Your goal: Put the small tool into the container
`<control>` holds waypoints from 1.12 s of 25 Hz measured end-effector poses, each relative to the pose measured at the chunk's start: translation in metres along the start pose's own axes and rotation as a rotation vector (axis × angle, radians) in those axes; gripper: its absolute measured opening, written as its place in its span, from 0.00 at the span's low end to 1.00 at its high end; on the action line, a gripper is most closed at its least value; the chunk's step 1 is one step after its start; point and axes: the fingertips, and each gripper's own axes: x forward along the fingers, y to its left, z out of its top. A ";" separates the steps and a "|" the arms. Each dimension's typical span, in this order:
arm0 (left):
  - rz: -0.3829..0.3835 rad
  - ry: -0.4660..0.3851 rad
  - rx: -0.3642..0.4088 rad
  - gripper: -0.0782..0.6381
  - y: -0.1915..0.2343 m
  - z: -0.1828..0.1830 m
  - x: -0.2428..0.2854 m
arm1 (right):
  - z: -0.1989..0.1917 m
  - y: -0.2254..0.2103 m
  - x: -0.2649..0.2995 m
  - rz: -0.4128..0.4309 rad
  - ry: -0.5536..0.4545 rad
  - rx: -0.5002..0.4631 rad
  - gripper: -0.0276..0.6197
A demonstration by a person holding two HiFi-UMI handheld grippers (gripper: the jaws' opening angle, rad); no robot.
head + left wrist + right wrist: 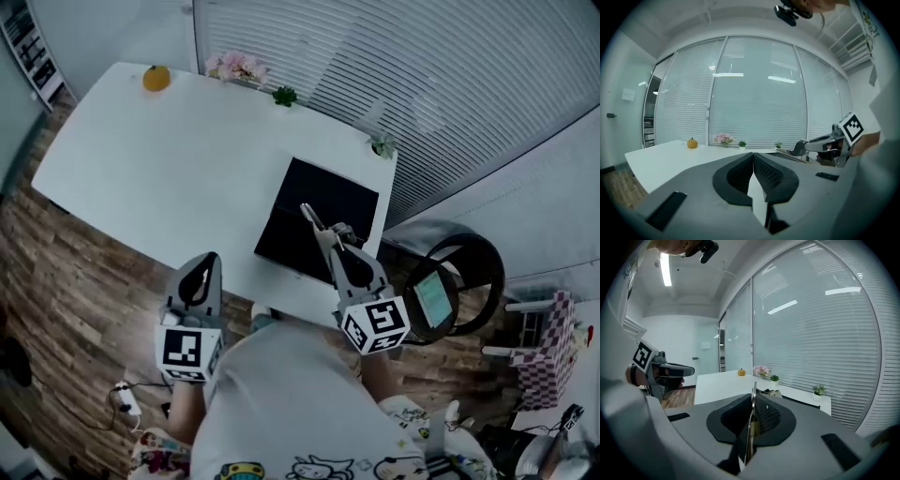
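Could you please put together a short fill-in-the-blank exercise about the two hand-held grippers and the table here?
1. The right hand-held gripper is ____ on the thin metal tool.
2. The left hand-held gripper, jaws together, holds ____.
3. The container lying on the table is ____ in colour.
4. In the head view, the round orange object stands at the table's far ____ corner.

Missing words: shut; nothing; black; left.
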 end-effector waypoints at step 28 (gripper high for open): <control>-0.470 0.064 0.122 0.12 -0.042 0.023 0.149 | -0.001 -0.052 0.009 -0.279 0.032 0.134 0.08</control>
